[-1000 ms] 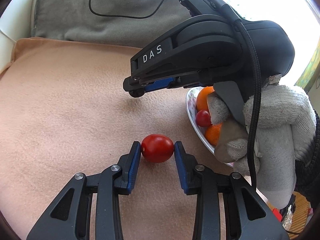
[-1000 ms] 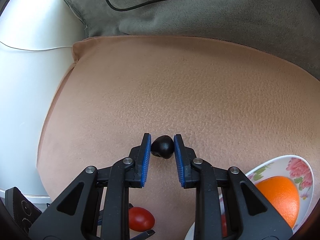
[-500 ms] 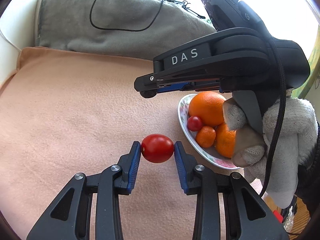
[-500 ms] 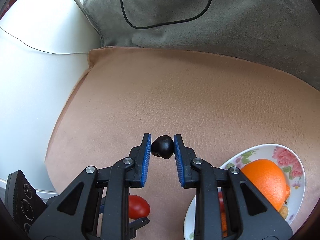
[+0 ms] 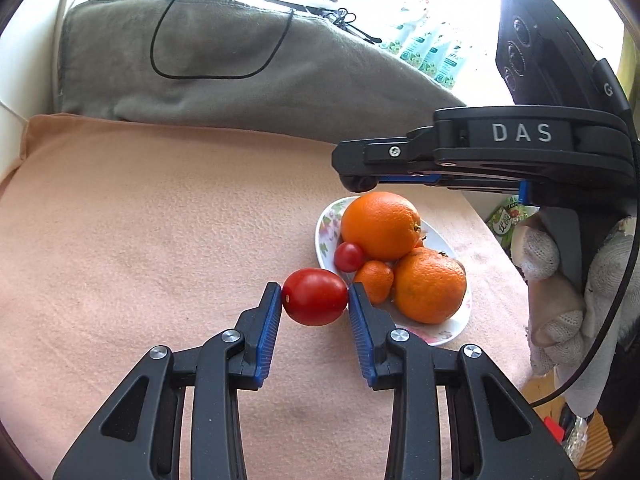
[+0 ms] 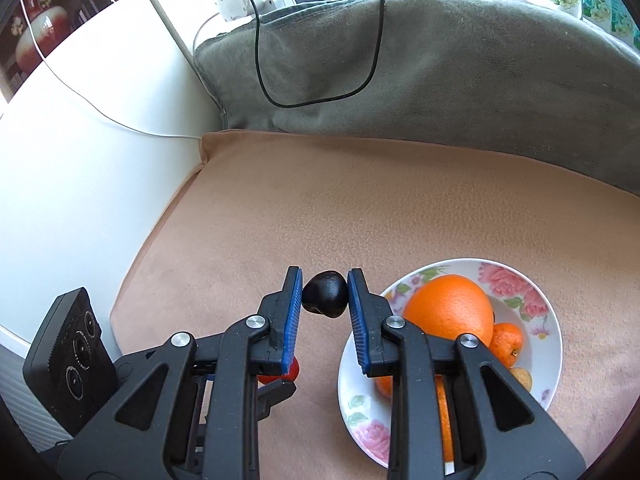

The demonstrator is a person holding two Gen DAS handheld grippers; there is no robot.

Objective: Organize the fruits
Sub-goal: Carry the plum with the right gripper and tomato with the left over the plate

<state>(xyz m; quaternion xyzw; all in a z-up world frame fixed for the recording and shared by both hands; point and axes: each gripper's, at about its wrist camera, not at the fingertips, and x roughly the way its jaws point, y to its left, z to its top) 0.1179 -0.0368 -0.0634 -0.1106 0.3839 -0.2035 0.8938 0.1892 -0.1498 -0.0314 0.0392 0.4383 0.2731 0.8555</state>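
My left gripper (image 5: 315,298) is shut on a red tomato (image 5: 315,297), held above the peach cloth just left of the flowered dish (image 5: 448,326). The dish holds a big orange (image 5: 380,225), a second orange (image 5: 430,286), a small mandarin (image 5: 374,280) and a cherry tomato (image 5: 348,257). My right gripper (image 6: 325,294) is shut on a small dark fruit (image 6: 325,294), raised over the cloth left of the dish (image 6: 554,344). In the left wrist view the right gripper (image 5: 356,182) hangs above the dish, held by a gloved hand (image 5: 560,280). The tomato (image 6: 280,376) peeks out under my right fingers.
A grey blanket (image 5: 224,80) with a black cable (image 5: 216,76) lies behind the peach cloth (image 5: 140,240). A white surface (image 6: 88,160) borders the cloth on the left. Packets (image 5: 428,56) stand at the back right.
Both grippers have lifted with their fruits. The right gripper has moved right and up, so more of the dish and its oranges shows in both views.
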